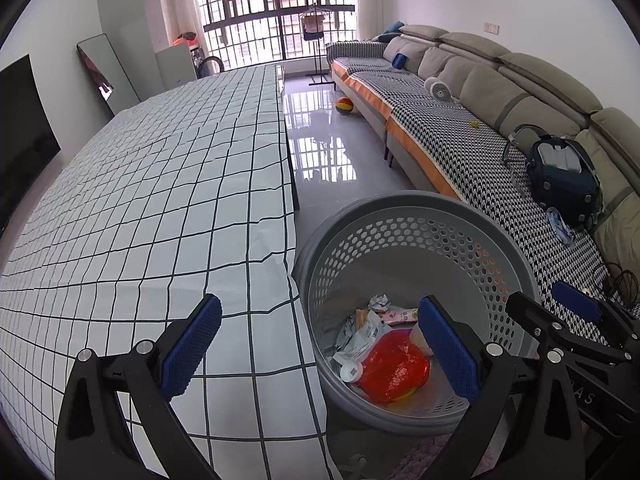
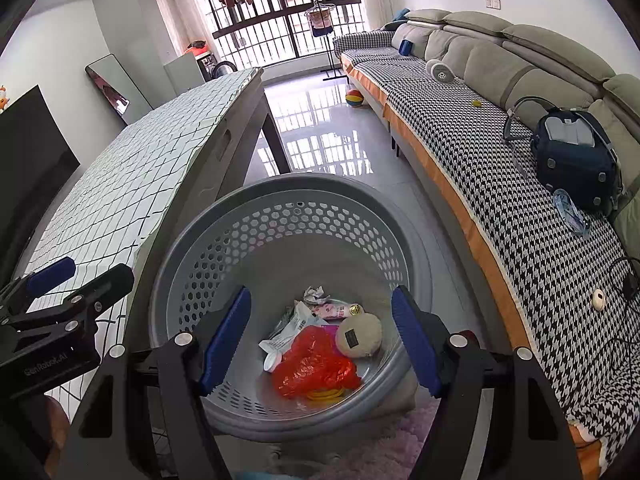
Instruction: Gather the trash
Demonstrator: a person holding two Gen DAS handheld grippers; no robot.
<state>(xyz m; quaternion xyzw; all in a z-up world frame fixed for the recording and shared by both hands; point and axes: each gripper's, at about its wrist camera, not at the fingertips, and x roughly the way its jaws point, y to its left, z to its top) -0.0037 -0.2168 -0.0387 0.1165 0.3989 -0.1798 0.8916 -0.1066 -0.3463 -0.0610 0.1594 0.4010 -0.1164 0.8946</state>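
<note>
The grey perforated basket (image 2: 224, 248) stands on the floor just beside the long edge of the worktop (image 1: 160, 200), which is covered with a checked cloth, and everything here is placed from that basket. The trash lies at its bottom: a crumpled red plastic bag (image 2: 316, 364), a round beige piece with a dark label (image 2: 358, 334) touching the bag, white wrappers (image 2: 292, 328) behind them, and a small ball of crumpled paper (image 2: 314, 294) toward the far wall.

The right claw (image 2: 322, 344) hangs directly above the basket's mouth, pointing down into it, its blue pads wide apart with nothing between them. The left claw (image 1: 320, 346) hangs at the basket's worktop side, straddling the rim: one pad over the cloth, the other over the trash. Its pads also stand wide apart and empty.

The cloth shows no trash on it in either view. The collecting looks complete or nearly so. Should anything remain on the worktop, the left claw is nearer; the right sits over the basket.
</note>
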